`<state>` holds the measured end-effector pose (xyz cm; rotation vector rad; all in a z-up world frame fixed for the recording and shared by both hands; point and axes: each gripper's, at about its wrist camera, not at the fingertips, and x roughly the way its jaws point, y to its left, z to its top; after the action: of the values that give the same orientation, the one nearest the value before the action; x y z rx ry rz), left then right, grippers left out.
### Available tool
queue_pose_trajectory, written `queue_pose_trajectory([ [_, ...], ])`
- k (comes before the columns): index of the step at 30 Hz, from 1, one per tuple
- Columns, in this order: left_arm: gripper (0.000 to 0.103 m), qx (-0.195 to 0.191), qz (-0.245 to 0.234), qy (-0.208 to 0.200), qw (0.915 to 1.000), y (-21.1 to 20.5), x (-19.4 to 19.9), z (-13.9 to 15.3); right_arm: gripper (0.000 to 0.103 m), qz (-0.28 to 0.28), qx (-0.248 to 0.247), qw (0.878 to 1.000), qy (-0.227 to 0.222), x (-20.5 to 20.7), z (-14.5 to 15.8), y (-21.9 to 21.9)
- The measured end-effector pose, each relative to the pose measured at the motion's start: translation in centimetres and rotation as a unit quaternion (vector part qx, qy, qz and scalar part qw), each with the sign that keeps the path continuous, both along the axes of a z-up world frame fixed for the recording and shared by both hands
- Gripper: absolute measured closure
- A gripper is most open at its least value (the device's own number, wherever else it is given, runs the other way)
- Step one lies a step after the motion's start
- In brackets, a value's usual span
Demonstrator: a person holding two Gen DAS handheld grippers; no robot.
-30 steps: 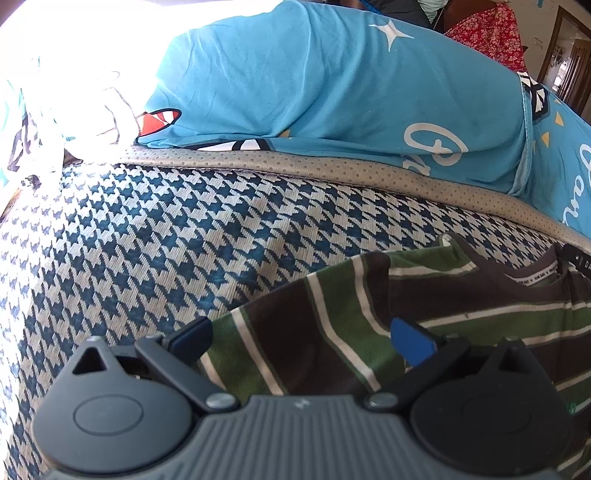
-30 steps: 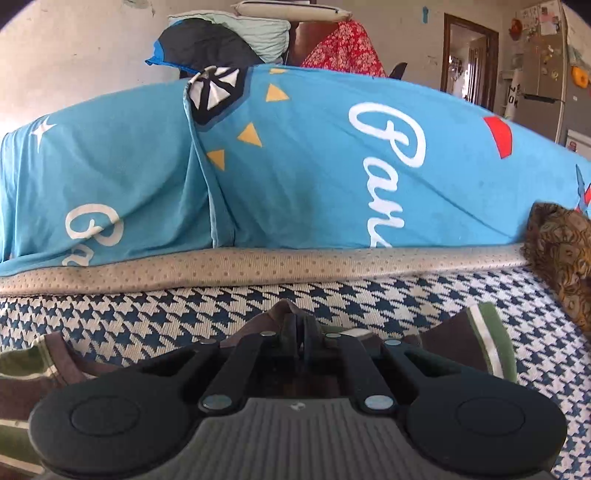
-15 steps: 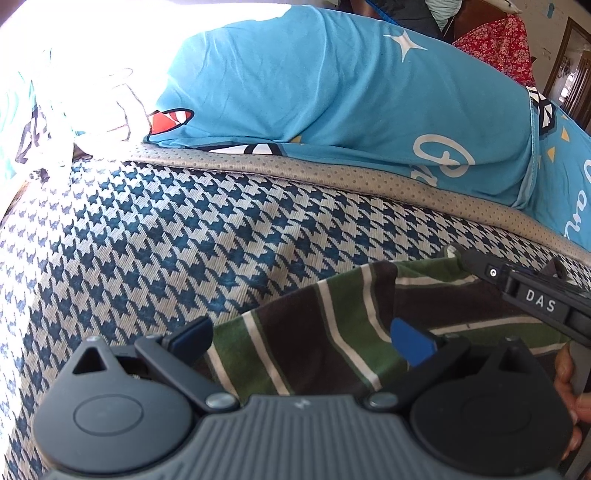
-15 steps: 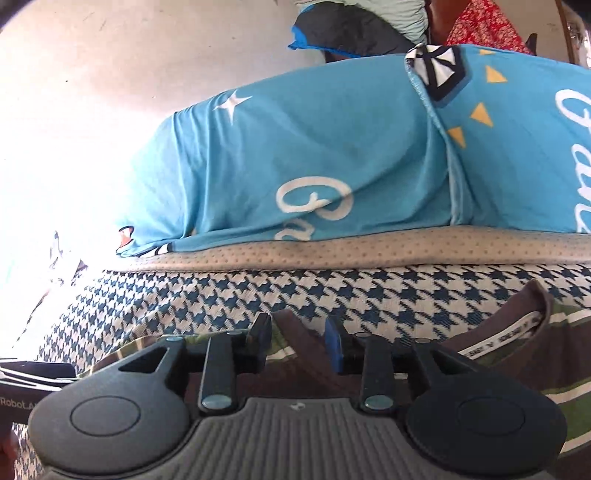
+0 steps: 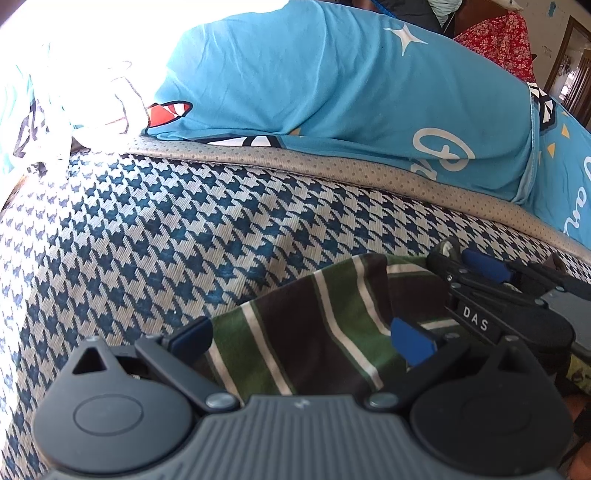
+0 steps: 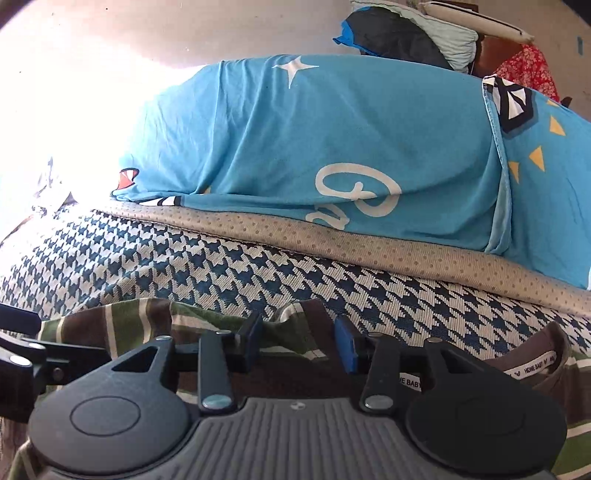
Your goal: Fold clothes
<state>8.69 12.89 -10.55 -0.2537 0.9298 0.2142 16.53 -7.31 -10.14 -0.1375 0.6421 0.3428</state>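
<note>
A green, brown and white striped shirt (image 5: pixel 332 306) lies on a blue-and-white houndstooth cover (image 5: pixel 147 240). My left gripper (image 5: pixel 301 339) hovers over the shirt's left end, open, with the blue pads (image 5: pixel 410 345) wide apart and the cloth under them. My right gripper (image 6: pixel 298 341) is just right of it, also seen in the left wrist view (image 5: pixel 461 264). Its jaws are opening. A raised fold of the shirt (image 6: pixel 129 325) stands between the pads, which do not press on it. The collar label (image 6: pixel 532 365) shows at the right.
A bright blue printed sheet (image 5: pixel 332 92) covers a bulky back cushion behind the shirt, above a grey dotted band (image 5: pixel 332 166). Piled clothes (image 6: pixel 406 33) and a red floral cloth (image 5: pixel 498 40) sit beyond it. Strong glare washes out the left.
The right gripper went from shut on a shirt fold to open, swung left along the shirt, and came into the left wrist view. The left gripper stayed put, still open.
</note>
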Motion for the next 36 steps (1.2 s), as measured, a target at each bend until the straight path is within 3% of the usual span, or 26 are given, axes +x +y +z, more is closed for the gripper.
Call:
queue_pose_trajectory([
  [6,0.000,0.002,0.004,0.005,1.0000,0.1,-0.4,-0.1,0.092,-0.008,-0.013,1.000,0.001,0.5,0.2,0.5],
  [9,0.000,0.003,0.005,0.007,1.0000,0.3,-0.6,-0.1,0.096,-0.015,-0.004,1.000,-0.006,0.6,0.3,0.4],
  [19,0.000,0.015,0.007,0.011,0.9998,1.0,-1.5,-0.1,0.096,-0.078,0.059,0.992,-0.085,1.5,2.9,-0.2],
  [28,0.000,0.026,0.028,0.028,0.9989,2.4,-0.8,-0.8,0.097,-0.132,0.105,0.980,-0.110,3.0,3.9,-1.5],
  [31,0.000,0.033,0.034,0.039,0.9981,2.6,-0.2,-1.2,0.096,-0.139,0.101,0.979,-0.111,3.5,3.5,-1.6],
  [36,0.000,0.018,0.065,0.042,0.9968,4.0,0.1,-1.0,0.094,-0.151,0.042,0.986,-0.062,4.9,1.6,-0.6],
])
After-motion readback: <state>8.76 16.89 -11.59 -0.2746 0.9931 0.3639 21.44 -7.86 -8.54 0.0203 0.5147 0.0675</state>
